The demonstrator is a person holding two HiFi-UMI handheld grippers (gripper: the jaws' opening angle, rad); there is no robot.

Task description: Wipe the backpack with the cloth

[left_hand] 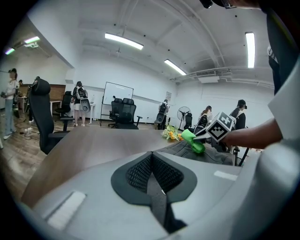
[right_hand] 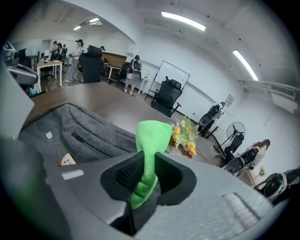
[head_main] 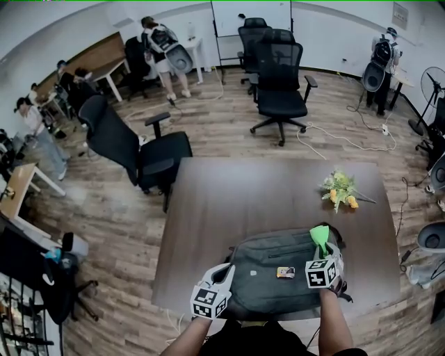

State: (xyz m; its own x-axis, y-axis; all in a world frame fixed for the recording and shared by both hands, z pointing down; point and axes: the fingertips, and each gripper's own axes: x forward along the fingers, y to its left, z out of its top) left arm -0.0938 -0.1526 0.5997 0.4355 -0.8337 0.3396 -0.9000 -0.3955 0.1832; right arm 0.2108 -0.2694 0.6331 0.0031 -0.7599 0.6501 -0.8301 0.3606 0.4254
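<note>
Brown table (head_main: 229, 201), yellow flower bunch (head_main: 339, 189), perhaps artificial, black office chair (head_main: 279, 83), whiteboard (head_main: 250, 17)

Wood-plank floor (head_main: 208, 132) meets white walls (head_main: 334, 21), with a whiteboard (head_main: 250, 17) at 12 o'clock. A black office chair (head_main: 118, 139) stands at 10 o'clock of the brown table (head_main: 243, 195), more chairs (head_main: 278, 76) at 12, a fan (head_main: 432, 83) at 2; strip lights (left_hand: 124, 41) overhead

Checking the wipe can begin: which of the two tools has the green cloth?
The right tool, clamped on the green cloth; the left tool is shut, empty.
</note>
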